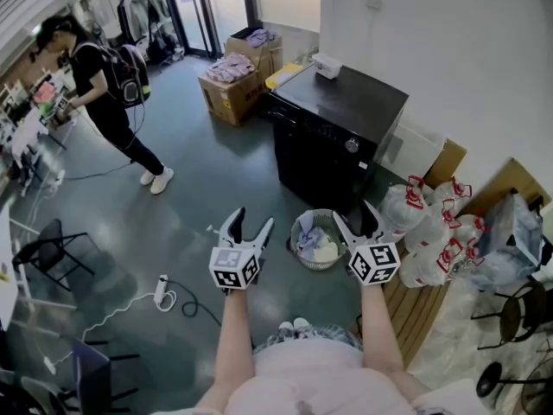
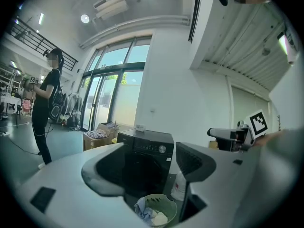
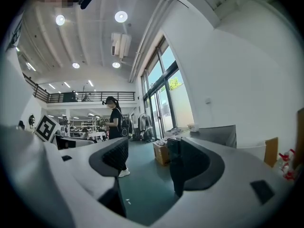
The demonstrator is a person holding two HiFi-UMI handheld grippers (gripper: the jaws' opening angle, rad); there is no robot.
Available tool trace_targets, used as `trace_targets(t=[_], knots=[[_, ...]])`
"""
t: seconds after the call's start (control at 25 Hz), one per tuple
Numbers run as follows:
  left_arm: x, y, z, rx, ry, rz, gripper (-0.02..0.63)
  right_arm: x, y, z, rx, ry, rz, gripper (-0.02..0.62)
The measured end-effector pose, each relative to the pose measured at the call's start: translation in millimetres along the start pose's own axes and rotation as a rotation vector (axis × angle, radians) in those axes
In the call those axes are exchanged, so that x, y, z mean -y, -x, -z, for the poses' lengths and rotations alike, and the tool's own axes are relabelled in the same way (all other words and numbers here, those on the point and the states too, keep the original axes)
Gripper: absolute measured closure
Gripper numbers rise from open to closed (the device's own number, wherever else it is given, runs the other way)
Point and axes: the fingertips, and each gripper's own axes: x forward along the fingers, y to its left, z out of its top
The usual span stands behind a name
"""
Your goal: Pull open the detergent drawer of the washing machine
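The black washing machine point(image 1: 333, 137) stands against the white wall ahead of me, its front shut. In the left gripper view its control strip with a round knob point(image 2: 162, 149) shows between the jaws; no drawer stands out from it. My left gripper point(image 1: 253, 219) is held in the air well short of the machine, open, with nothing between its fingers point(image 2: 149, 167). To its right, at about the same height, my right gripper point(image 1: 355, 214) is also open and empty point(image 3: 152, 160). It looks past the machine's left side across the room.
A round laundry basket point(image 1: 317, 240) with cloth sits on the floor before the machine. Bags of bottles point(image 1: 432, 223) lie at the right, cardboard boxes point(image 1: 232, 89) at the machine's left. A person point(image 1: 108, 102) stands far left. A power strip point(image 1: 162, 292) lies on the floor.
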Motion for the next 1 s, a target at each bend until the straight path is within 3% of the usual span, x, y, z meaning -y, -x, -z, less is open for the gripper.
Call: trace_targets(t=[0.32,1.0], knots=[[-11.9,-1.4,-0.5,0.000,-0.025,0.002,0.261,-9.1,-15.2,5.8,-0.009,-0.003,0.000,0.207],[-55.8,-22.5,3.3,-0.007,-0.035,0.017,0.261,-8.4,-47.4,26.4,-0.029,-0.003,0.070,0.207]])
